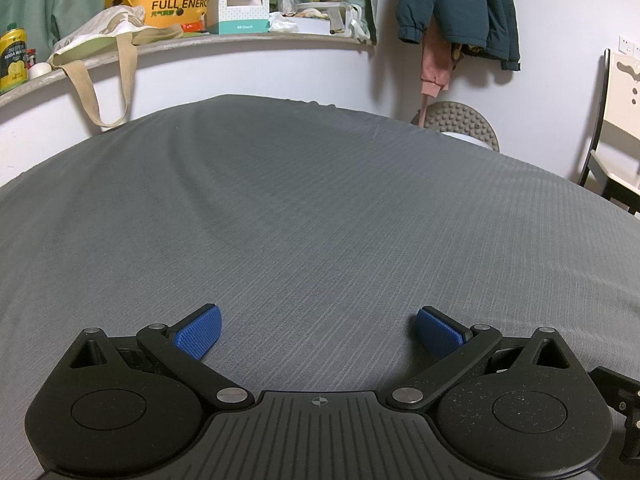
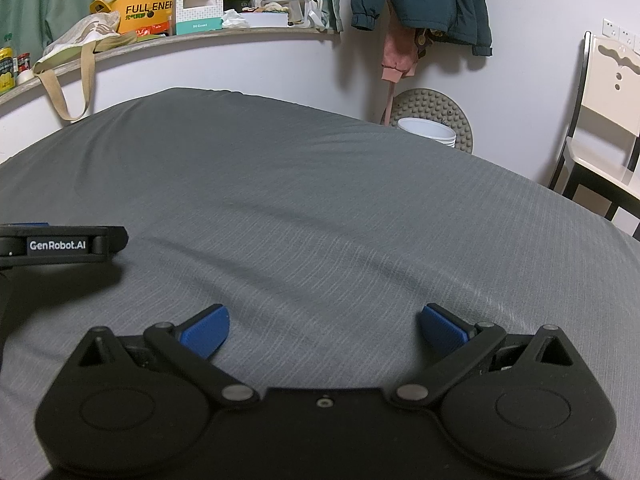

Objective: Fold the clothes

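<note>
A grey ribbed bed sheet (image 1: 320, 208) fills both views, and no loose garment lies on it. My left gripper (image 1: 319, 330) hovers low over the sheet, its blue pads (image 1: 199, 336) spread wide with nothing between them. My right gripper (image 2: 323, 330) is likewise open and empty above the grey sheet (image 2: 320, 200). In the right wrist view the left gripper's black body (image 2: 60, 245) shows at the left edge, side by side with the right one. A dark teal jacket (image 1: 460, 4) and a pink garment (image 1: 434, 68) hang on the wall behind the bed.
A shelf (image 1: 200, 42) along the back wall carries boxes, a plush toy, a can and a tote bag (image 1: 100, 40) whose straps hang down. A chair (image 2: 600, 120) stands to the right. A nubbed round cushion (image 2: 436, 116) and white cups (image 2: 426, 130) sit behind the bed's far corner.
</note>
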`<control>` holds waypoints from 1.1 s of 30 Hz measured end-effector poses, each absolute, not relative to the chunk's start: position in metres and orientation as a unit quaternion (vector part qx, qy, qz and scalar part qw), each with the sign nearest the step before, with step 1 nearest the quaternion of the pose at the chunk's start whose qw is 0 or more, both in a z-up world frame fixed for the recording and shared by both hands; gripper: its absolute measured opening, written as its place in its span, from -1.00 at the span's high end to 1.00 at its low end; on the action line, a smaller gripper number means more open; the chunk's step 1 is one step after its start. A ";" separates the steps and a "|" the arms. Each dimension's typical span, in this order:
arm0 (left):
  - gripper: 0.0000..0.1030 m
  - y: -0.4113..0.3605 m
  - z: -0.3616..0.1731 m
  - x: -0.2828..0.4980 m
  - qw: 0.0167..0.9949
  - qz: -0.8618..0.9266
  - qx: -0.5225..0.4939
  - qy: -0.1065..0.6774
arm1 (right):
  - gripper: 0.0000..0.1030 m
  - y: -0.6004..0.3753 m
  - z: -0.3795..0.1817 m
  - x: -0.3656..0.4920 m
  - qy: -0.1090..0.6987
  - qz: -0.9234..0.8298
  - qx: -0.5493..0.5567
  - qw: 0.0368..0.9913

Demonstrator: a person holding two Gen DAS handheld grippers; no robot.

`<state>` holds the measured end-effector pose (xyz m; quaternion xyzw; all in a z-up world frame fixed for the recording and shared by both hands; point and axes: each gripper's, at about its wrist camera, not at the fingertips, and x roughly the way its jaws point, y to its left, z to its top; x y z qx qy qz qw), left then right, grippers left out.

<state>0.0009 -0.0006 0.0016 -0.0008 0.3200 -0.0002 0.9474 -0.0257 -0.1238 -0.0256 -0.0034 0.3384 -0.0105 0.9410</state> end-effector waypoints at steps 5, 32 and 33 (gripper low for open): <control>-1.00 0.000 0.001 0.001 0.948 0.000 0.000 0.319 | -1.00 -0.125 -0.025 -0.025 0.337 -0.010 -0.005 0.941; -1.00 0.000 0.000 0.000 0.948 0.000 0.001 0.319 | -1.00 -0.124 -0.031 -0.028 0.333 -0.011 -0.004 0.943; -1.00 -0.001 -0.001 0.000 0.948 0.000 0.001 0.318 | -1.00 -0.124 -0.033 -0.029 0.332 -0.011 -0.004 0.943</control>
